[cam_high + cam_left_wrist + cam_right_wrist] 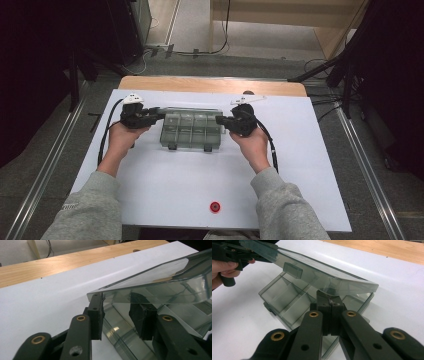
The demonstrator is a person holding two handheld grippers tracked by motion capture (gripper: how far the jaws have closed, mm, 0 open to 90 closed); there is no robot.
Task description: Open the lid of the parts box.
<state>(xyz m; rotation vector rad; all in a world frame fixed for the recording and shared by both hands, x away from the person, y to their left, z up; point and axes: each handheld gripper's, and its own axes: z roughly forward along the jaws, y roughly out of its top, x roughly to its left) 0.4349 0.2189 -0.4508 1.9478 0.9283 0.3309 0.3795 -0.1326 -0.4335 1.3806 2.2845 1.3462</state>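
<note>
A clear grey plastic compartment box [190, 131] lies in the middle of the white board, its hinged lid [312, 272] raised at a slant over the base [287, 297]. My left gripper [161, 114] is at the box's left end. In the left gripper view its jaws [116, 305] stand apart with the lid's edge [160, 280] lying across the fingertips and not pinched. My right gripper [220, 120] is at the right end. Its jaws [329, 300] are pressed together, their tips right under the lifted lid.
The white board [300, 165] covers a wooden table whose far edge [210, 85] shows behind it. A small red round object [215, 206] lies near the board's front edge. Dark stands and cables flank the table on the floor.
</note>
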